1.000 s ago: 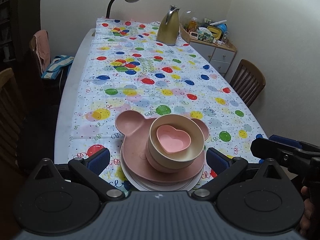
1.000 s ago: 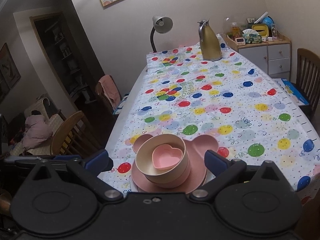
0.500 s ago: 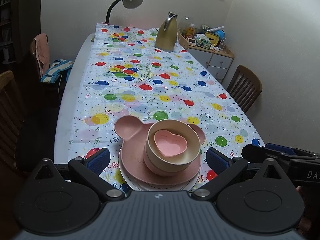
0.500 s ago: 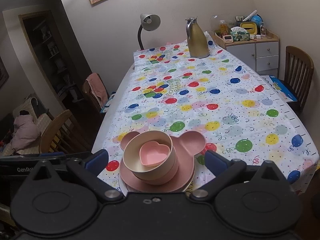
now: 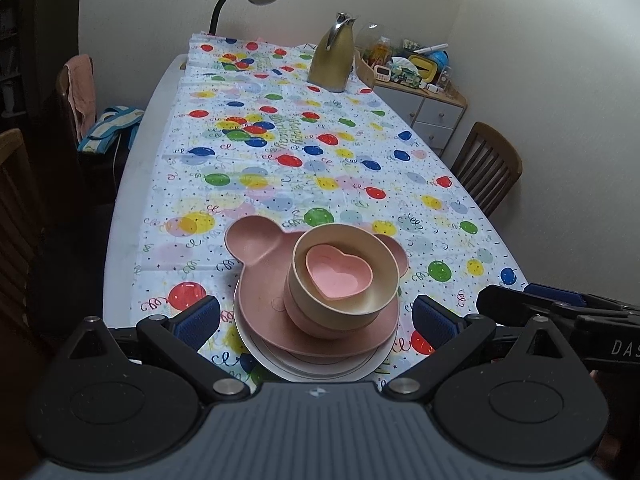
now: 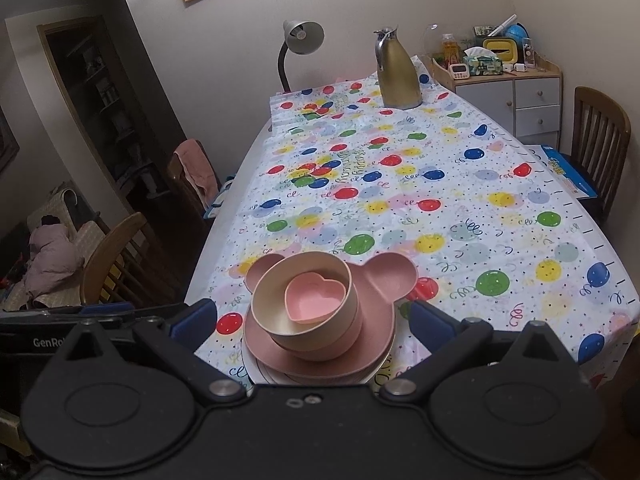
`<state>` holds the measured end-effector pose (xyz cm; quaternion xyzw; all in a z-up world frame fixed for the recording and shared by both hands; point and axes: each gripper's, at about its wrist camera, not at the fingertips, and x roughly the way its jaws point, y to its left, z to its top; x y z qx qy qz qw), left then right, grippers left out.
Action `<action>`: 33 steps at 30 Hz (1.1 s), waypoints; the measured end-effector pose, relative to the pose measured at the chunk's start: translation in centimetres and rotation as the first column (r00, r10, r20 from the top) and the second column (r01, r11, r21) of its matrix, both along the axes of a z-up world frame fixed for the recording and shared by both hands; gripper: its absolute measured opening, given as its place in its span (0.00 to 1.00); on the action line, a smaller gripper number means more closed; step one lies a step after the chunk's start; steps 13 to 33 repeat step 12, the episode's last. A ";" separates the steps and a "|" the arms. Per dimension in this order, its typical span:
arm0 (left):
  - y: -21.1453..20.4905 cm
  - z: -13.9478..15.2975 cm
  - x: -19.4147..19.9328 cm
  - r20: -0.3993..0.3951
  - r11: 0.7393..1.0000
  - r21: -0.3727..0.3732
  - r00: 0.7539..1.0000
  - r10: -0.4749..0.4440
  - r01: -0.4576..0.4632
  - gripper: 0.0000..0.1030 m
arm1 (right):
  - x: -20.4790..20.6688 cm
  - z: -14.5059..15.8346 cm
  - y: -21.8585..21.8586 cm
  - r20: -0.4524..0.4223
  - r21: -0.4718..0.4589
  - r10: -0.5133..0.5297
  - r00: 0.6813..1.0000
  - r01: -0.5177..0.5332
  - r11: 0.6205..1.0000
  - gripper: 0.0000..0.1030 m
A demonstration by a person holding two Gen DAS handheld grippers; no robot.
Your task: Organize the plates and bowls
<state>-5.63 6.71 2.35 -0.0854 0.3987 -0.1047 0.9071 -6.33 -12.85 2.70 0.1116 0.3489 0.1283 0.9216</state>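
Pulled back and higher than a second ago, left gripper [image 5: 316, 318] and right gripper [image 6: 313, 316] fingers spread wide and empty, heart-shaped bowl [image 5: 339, 274] nested in beige bowl [image 5: 346, 272] on bear-shaped plate [image 5: 256, 244] at worktop [image 5: 280, 168] near edge: stacking apparently complete.

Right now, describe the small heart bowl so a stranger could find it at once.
On the long table with the balloon tablecloth, one stack of dishes sits at the near edge. On top, nested in the cream bowl, is the heart-shaped bowl: the smallest piece, pink, and the only one not round.
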 end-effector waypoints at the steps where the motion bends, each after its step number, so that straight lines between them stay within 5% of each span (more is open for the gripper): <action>1: 0.1 -0.1 0.1 -0.005 1.000 -0.001 1.000 -0.001 0.001 1.00 | 0.0 -0.1 0.0 -0.004 0.001 -0.002 1.000 0.002 1.000 1.00; 33: 0.0 -0.9 0.8 -0.039 1.000 -0.008 0.999 -0.007 0.007 1.00 | 0.6 -0.8 0.0 -0.046 -0.009 -0.009 0.999 0.008 1.000 1.00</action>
